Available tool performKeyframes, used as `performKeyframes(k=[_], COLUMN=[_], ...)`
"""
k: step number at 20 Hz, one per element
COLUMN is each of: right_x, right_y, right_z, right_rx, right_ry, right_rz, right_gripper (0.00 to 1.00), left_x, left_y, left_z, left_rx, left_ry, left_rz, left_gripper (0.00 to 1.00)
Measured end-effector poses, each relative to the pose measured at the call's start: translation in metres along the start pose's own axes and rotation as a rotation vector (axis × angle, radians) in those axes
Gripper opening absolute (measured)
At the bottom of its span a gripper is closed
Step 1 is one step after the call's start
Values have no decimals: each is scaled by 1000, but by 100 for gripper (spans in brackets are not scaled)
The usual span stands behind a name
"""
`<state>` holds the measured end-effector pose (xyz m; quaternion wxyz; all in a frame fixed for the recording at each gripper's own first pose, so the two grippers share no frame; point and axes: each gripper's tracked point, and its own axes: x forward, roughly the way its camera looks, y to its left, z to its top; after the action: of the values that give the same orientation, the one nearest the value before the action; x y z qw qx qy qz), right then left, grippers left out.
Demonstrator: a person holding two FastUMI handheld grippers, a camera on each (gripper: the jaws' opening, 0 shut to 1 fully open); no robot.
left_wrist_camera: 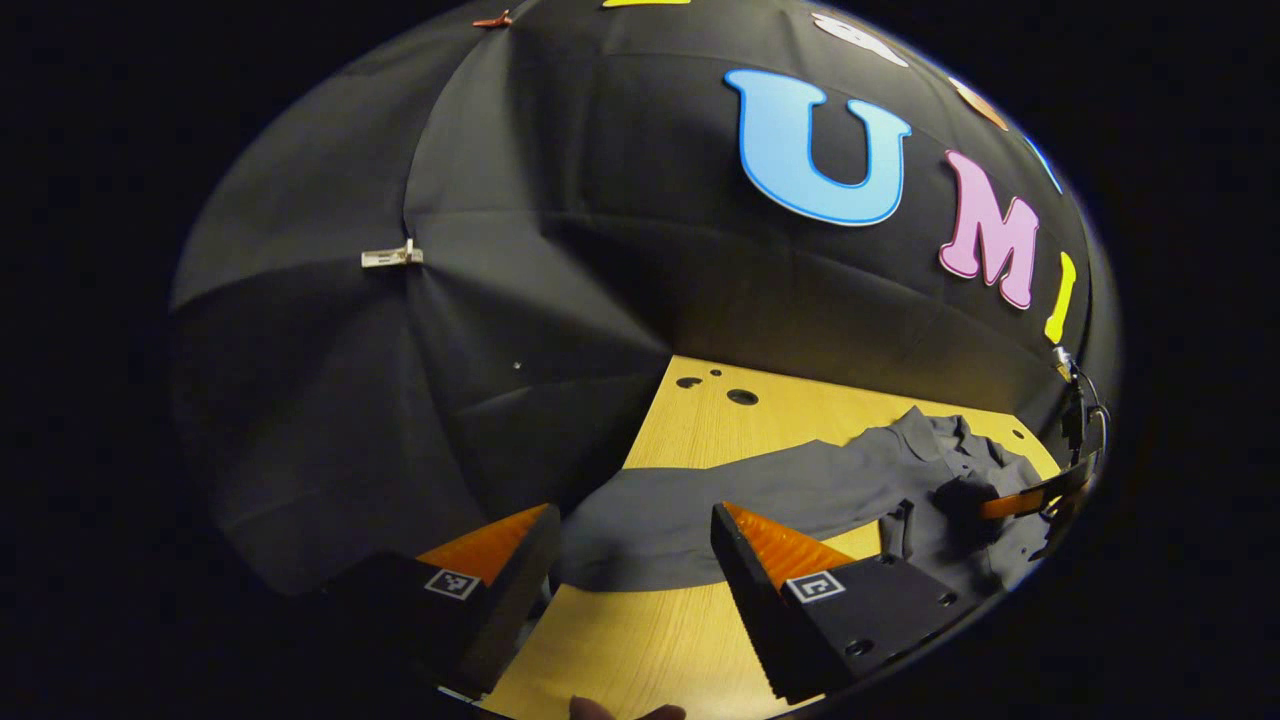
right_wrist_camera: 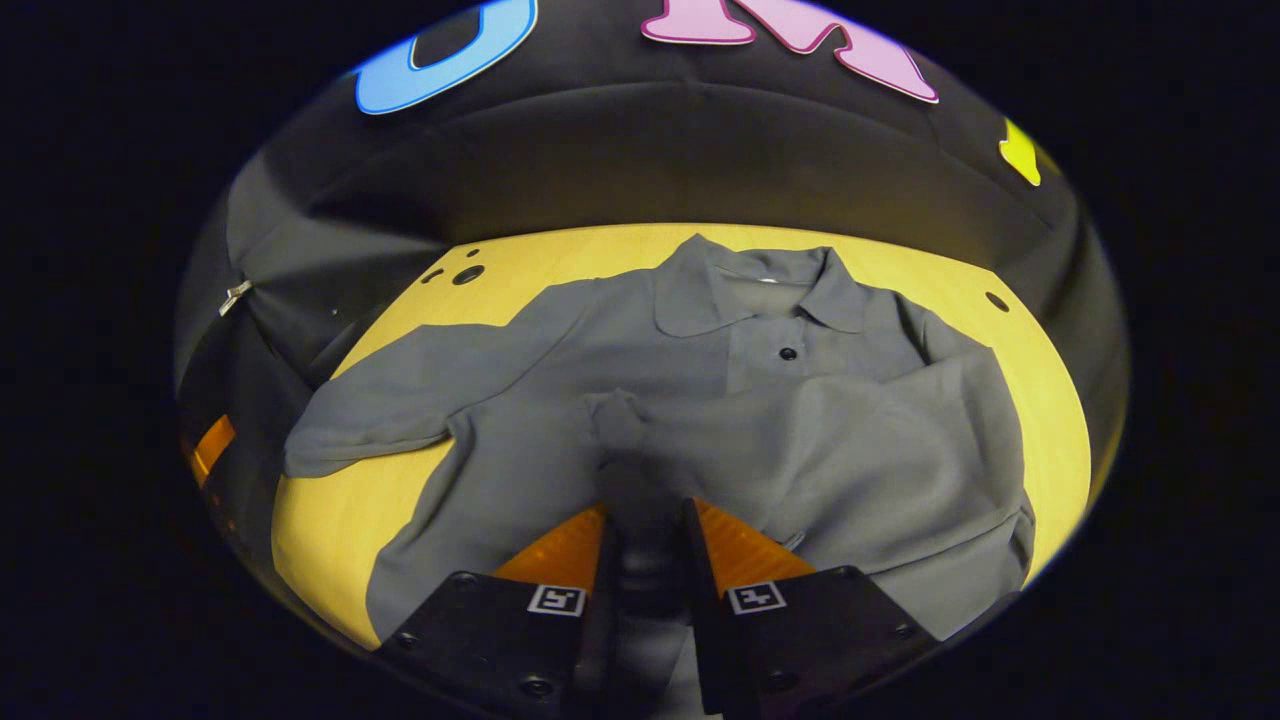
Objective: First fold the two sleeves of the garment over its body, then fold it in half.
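Cloth-walled booth with wooden table

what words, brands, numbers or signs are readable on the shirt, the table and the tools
Shirt: no text or brand to read.
Table: none.
Left tool: square marker on each finger, a black-and-white pattern, no words.
Right tool: the same kind of marker, no words.
White tag clipped on the cloth behind: too small to read.

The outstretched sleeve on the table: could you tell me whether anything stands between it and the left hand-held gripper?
Nothing visible does. The left hand-held gripper is open just short of the outstretched sleeve, with bare wooden table beneath it and nothing between.
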<state>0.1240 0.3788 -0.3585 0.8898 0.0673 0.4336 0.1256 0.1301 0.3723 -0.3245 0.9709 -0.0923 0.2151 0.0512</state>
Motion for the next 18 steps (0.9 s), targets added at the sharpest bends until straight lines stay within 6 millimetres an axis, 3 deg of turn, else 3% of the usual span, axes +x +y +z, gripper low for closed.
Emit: performKeyframes(k=[1,2,3,4,5,7,11,16,17,18], right_x=[-3,-5,-8,-11,-16,-25,-50,-87,-91,-92], right_y=[5,10,14,19,23,25,19,-5,-10,-17], right_z=[-1,-3,-3,-2,1,0,-6,-9,-13,-15], right_rx=[0,4,13,30,46,50,1,20,19,15], right_ry=[5,10,8,-2,-11,-26,-43,-84,-78,-71], right_rz=[14,27,36,50,62,72,77,61,55,44], right_gripper=[31,47,53,43,58,64,74,74,74,74], left_x=[8,13,20,28,33,41,54,65,67,69], left_y=[2,7,11,14,17,21,30,28,27,27], left_z=[-5,-10,-13,-20,-23,-36,-52,-67,-70,-73], left_rx=[0,4,6,4,-2,-6,-8,11,14,16], left_ry=[15,32,44,55,69,112,171,230,240,255], left_rz=[6,21,32,47,55,68,98,92,90,89], left_gripper=[95,95,95,95,95,95,95,95,90,96])
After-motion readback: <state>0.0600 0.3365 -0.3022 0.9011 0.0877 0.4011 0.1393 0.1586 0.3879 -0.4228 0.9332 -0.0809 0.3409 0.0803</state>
